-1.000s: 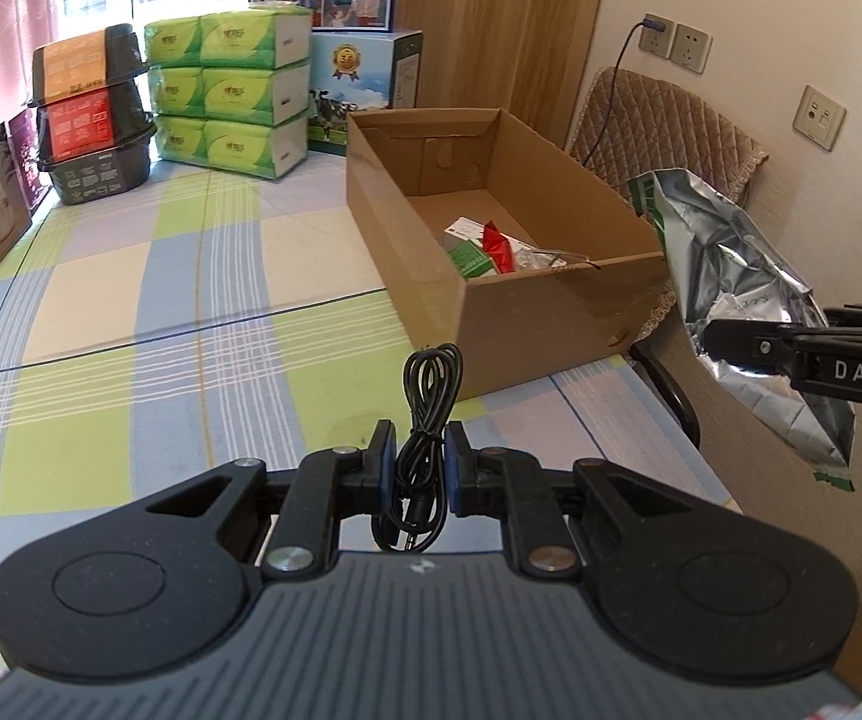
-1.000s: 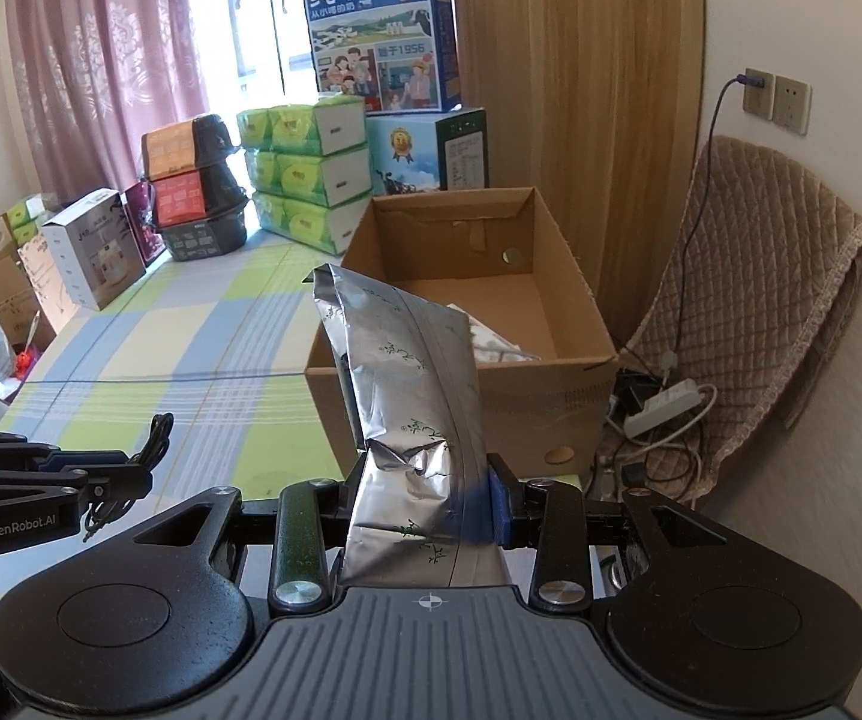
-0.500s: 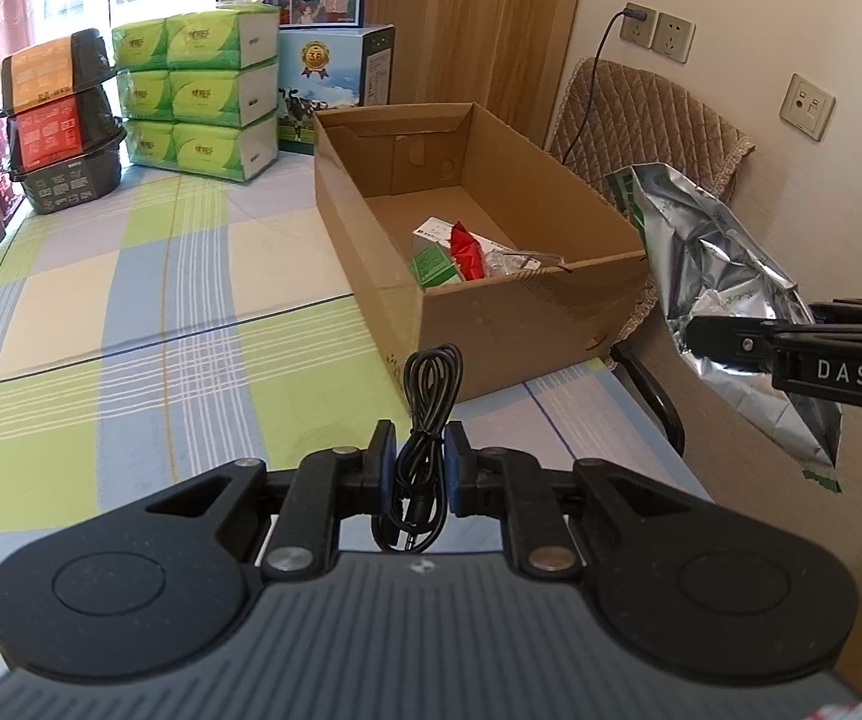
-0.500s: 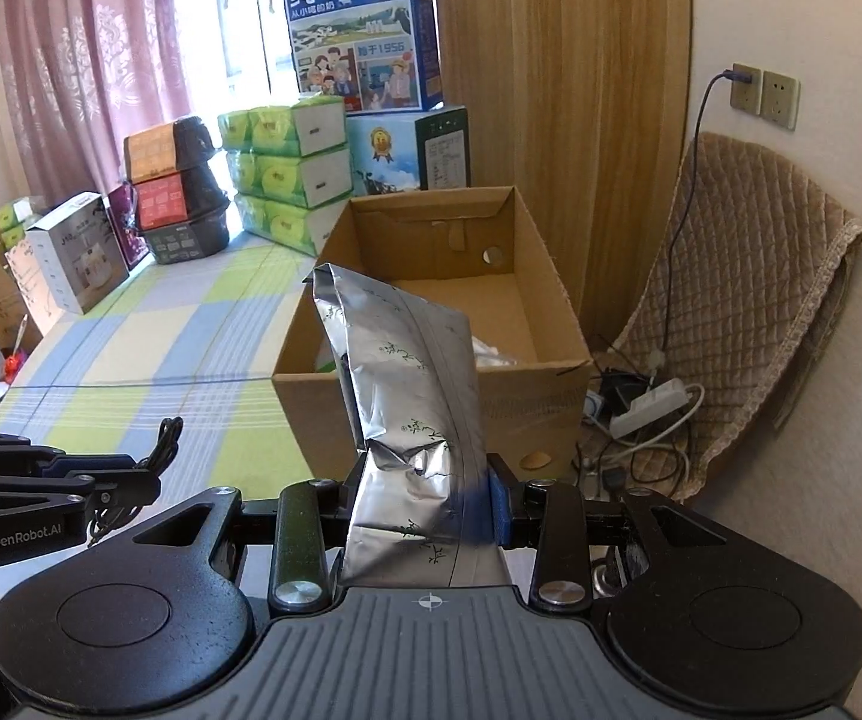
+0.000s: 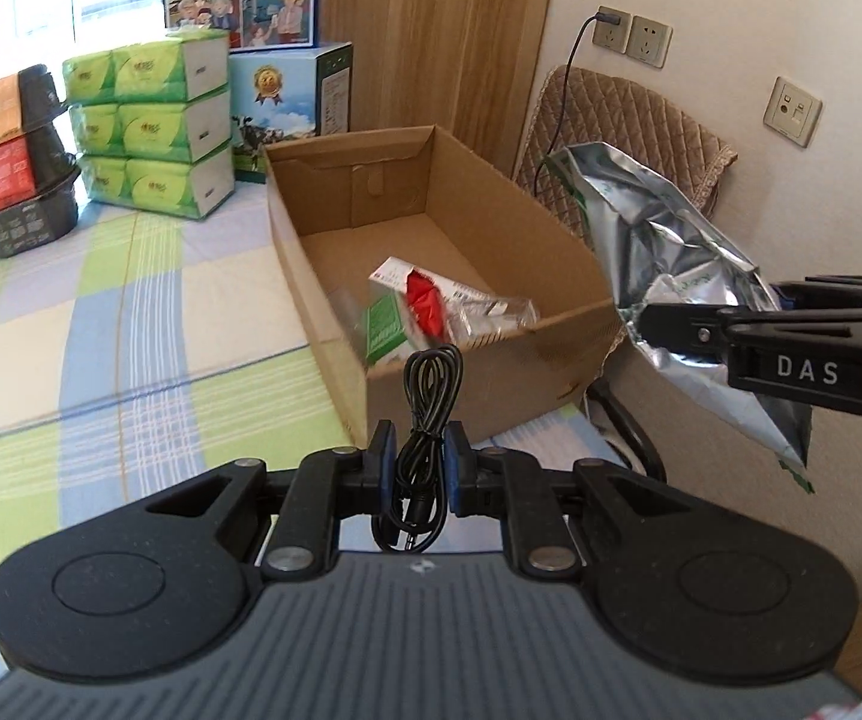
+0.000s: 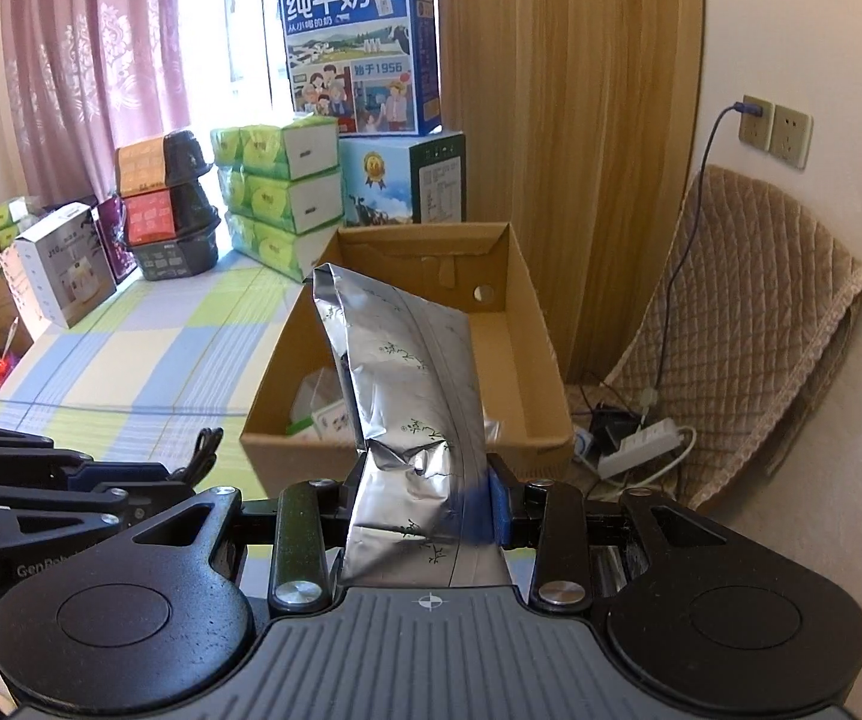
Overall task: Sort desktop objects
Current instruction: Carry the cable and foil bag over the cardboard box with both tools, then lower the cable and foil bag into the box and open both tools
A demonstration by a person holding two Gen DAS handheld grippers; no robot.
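My left gripper is shut on a coiled black cable, held just short of the near wall of an open cardboard box. The box stands on the checked tablecloth and holds a green packet, a red item and clear wrappers. My right gripper is shut on a crinkled silver foil bag, upright in front of the same cardboard box. In the left wrist view the silver foil bag hangs to the right of the box, off the table edge.
Green tissue packs, stacked black bowls and milk cartons line the far side. A quilted chair and a power strip sit right of the table. Small boxes stand at far left.
Both grippers have moved closer to the cardboard box and a little higher, so more of its inside shows. Each keeps its hold, cable on the left and foil bag on the right.
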